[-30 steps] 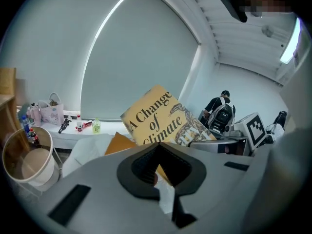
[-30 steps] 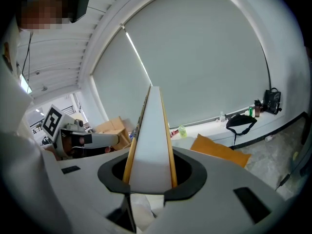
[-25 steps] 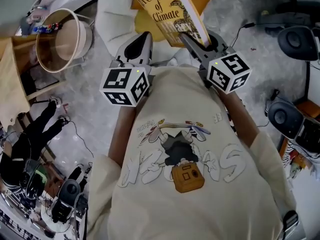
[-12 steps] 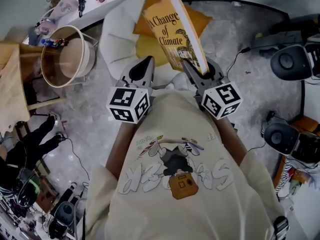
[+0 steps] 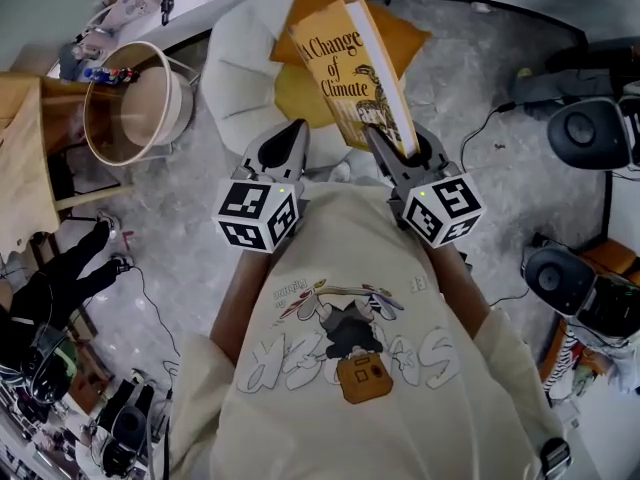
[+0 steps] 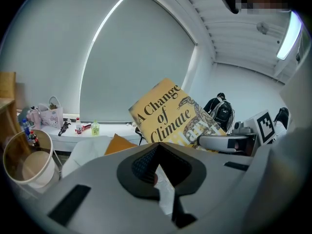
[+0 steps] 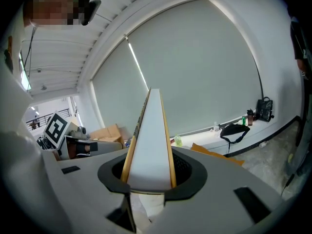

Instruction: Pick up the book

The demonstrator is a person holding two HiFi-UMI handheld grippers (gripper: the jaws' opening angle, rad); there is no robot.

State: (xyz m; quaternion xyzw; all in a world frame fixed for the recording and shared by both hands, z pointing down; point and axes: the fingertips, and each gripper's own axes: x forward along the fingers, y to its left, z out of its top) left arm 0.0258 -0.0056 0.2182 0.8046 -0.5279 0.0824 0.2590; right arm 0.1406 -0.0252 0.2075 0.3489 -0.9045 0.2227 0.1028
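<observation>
Little change: book still between fingers of right gripper.

Before me an orange cushion lay on a white beanbag; a round wooden tub stood just beside it.

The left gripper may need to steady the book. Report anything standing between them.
Nothing visible does. The book, clamped by its lower edge in the right gripper, stands close beside the left gripper, with only open air between them.
</observation>
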